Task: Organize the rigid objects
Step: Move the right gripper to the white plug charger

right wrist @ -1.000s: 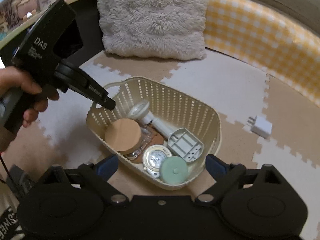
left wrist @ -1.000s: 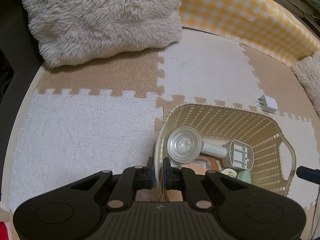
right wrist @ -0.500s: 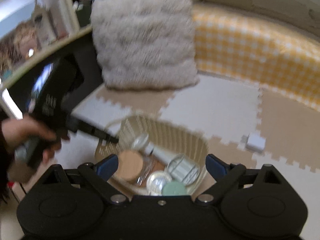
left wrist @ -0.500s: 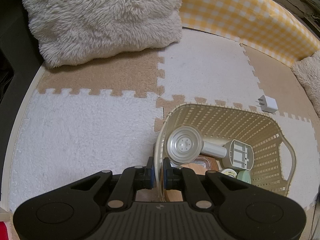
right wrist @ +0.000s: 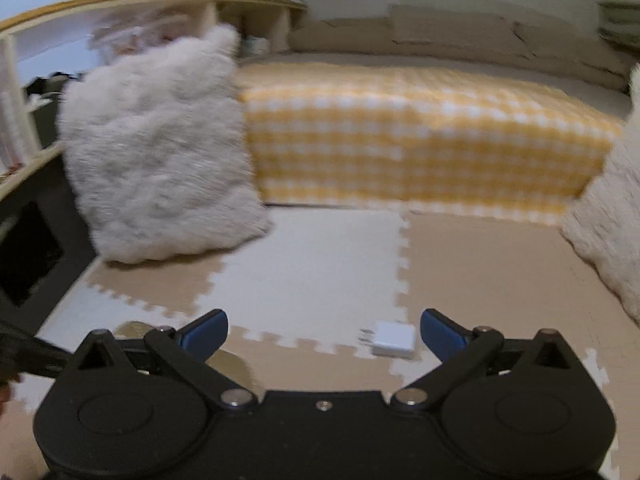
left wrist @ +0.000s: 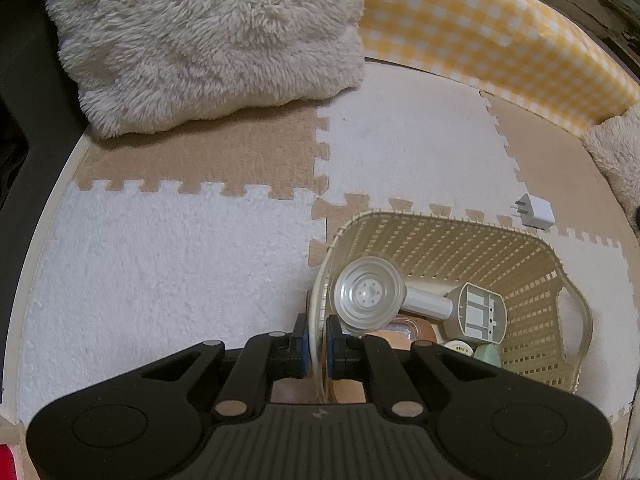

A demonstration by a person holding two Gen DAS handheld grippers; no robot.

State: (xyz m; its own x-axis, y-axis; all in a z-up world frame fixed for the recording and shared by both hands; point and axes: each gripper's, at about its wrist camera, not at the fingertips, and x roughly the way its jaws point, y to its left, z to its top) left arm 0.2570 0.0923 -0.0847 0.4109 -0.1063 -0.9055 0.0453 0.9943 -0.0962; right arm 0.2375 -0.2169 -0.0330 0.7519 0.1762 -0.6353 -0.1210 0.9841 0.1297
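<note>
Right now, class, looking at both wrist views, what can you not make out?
- Left wrist view: items low in the basket are hidden behind the left hand-held gripper.
- Right wrist view: the basket is almost wholly hidden behind the right hand-held gripper.
- Right wrist view: motion blur smears the charger and its prongs.

Both grippers (left wrist: 316, 346) (right wrist: 322, 332) black plastic w/ blue jaws (silver pivot screws).

Puzzle-mat floor (left wrist: 160, 272) under basket (left wrist: 520, 276), charger (left wrist: 538, 211), cushion (left wrist: 200, 40)
</note>
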